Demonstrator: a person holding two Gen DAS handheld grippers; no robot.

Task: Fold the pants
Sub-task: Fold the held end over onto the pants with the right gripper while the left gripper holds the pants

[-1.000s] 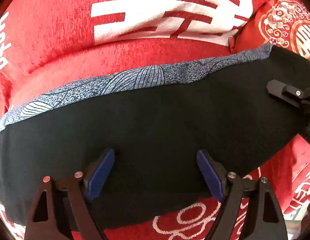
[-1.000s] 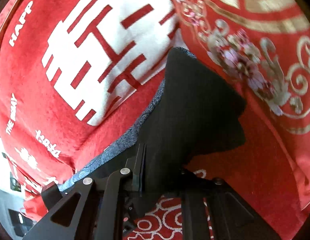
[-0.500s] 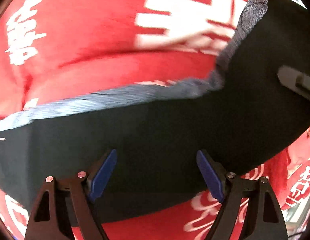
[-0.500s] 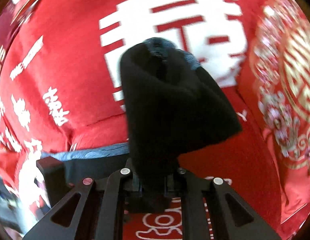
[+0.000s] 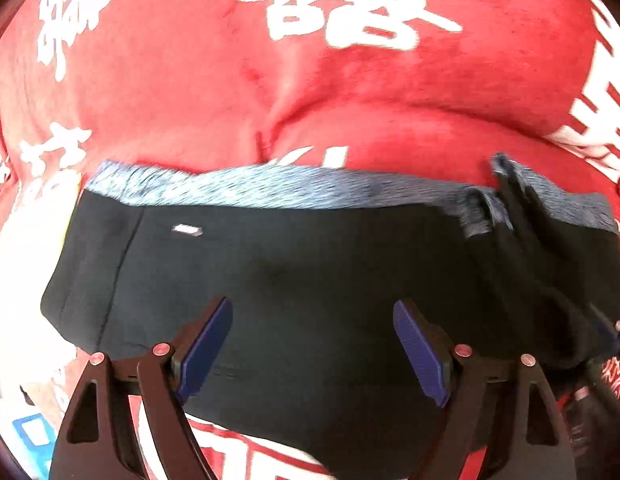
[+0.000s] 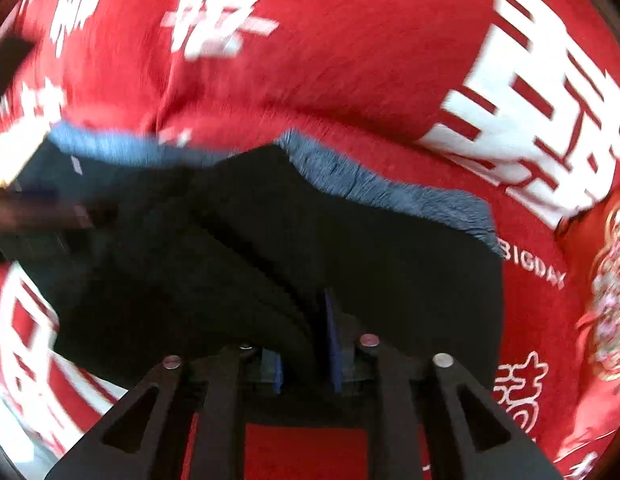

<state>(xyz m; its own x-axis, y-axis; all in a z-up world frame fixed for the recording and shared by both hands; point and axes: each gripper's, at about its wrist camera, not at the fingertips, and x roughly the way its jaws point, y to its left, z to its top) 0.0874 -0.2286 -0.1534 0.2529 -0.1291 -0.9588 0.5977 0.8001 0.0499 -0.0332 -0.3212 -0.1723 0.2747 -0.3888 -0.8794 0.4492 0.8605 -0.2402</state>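
Note:
The black pants (image 5: 294, 264) with a blue-grey patterned edge (image 5: 246, 186) lie across the red bed cover. My left gripper (image 5: 311, 344) is open, its blue pads (image 5: 206, 346) spread just above the black cloth, holding nothing. My right gripper (image 6: 308, 344) is shut on a thick fold of the pants (image 6: 246, 248), pinched between its blue pads (image 6: 331, 340). In the left wrist view the right gripper (image 5: 601, 332) shows at the right edge, carrying the folded end over the flat part.
The red bed cover (image 5: 310, 92) with large white characters lies all around. A red and gold embroidered cushion (image 6: 613, 280) lies at the far right. The bed edge with white and blue items (image 5: 30, 432) is at lower left.
My right gripper has carried the pants' end over to the left and down onto the flat part. The left wrist view has shifted left; the left gripper stays open.

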